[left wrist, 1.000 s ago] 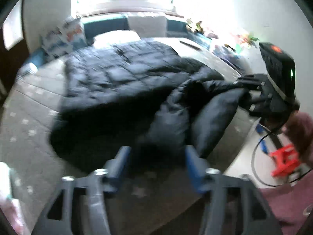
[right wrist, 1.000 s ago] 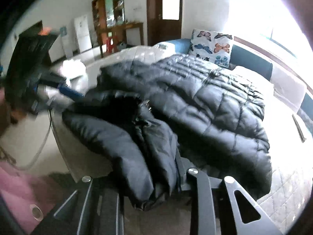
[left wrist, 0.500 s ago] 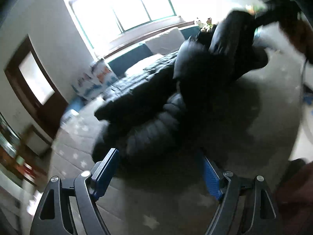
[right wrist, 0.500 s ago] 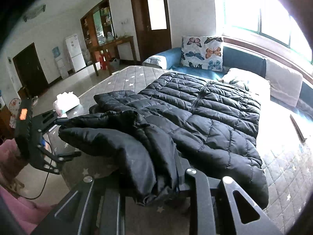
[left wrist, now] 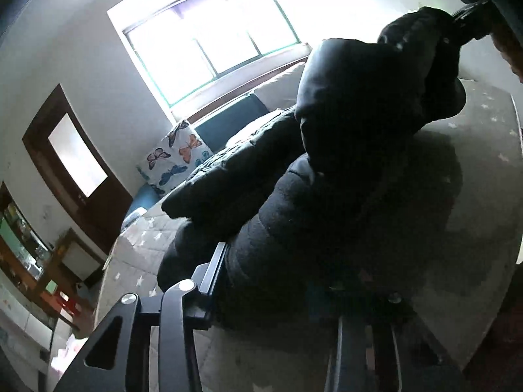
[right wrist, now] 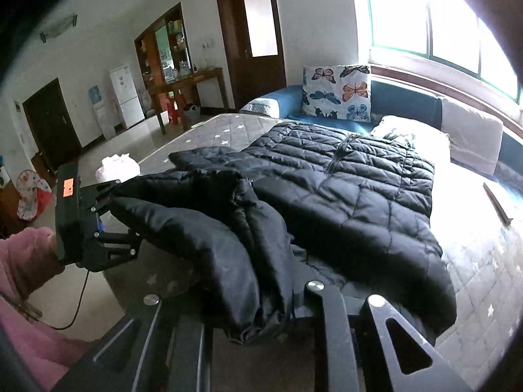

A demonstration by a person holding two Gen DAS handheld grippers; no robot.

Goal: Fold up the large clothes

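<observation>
A black quilted puffer jacket lies spread on the grey star-print mattress, one sleeve folded over toward the near edge. My right gripper pinches a bunched edge of that fold, its jaws still closing on the fabric. My left gripper is at the mattress's left side, on the sleeve's end. In the left wrist view the jacket fills the gap of my left gripper, whose jaws are closing on it; the right finger is lost in shadow. The right gripper holds the fabric up at the top right.
A butterfly pillow and blue sofa back line the far side under the window. A slim dark object lies on the mattress at the right. A white bag sits off the left corner. A pink sleeve and a cable are at the near left.
The left gripper has dropped and rolled, spread wide, then narrowed around the sleeve's end. The right gripper kept its pinch on the fold and lifted it slightly.
</observation>
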